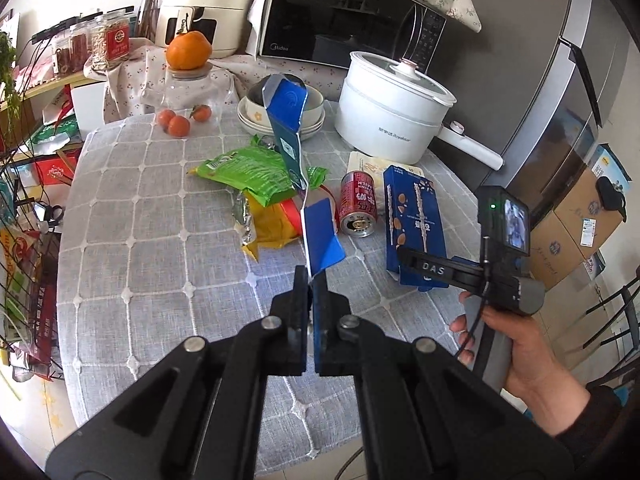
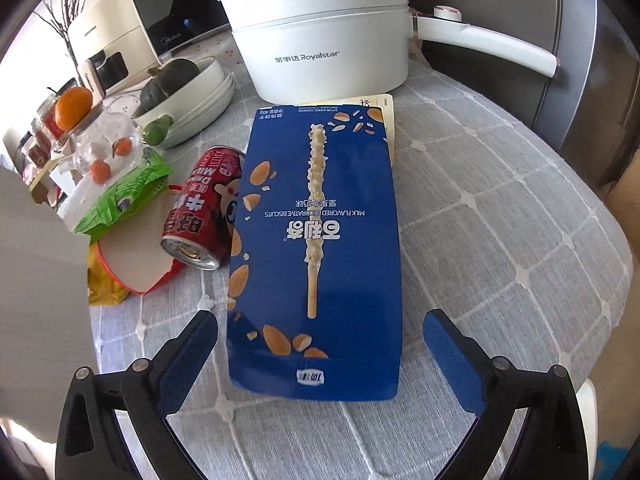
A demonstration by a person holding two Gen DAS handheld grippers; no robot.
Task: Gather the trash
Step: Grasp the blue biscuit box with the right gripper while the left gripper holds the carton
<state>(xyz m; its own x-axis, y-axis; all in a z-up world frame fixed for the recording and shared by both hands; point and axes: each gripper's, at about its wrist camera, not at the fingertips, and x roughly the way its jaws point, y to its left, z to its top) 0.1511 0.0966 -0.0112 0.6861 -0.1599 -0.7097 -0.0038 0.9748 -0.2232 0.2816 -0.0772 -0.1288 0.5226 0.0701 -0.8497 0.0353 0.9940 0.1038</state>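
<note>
My left gripper (image 1: 311,282) is shut on the lower end of a flattened blue carton strip (image 1: 290,136), which stands up from the jaws above the grey checked tablecloth (image 1: 160,240). My right gripper (image 2: 320,344) is open wide and tilted down over a blue biscuit box (image 2: 316,240) that lies flat on the cloth. The box's near end sits between the blue pads, touching neither. A red drink can (image 2: 204,216) lies on its side left of the box. A green wrapper (image 1: 248,172) and a yellow wrapper (image 1: 272,224) lie further left.
A white electric pot (image 2: 320,40) stands just behind the box, its handle pointing right. Stacked bowls (image 1: 256,116), a glass jar (image 1: 188,88) topped by an orange, and a microwave (image 1: 344,12) are at the back. The table edge curves away at the right.
</note>
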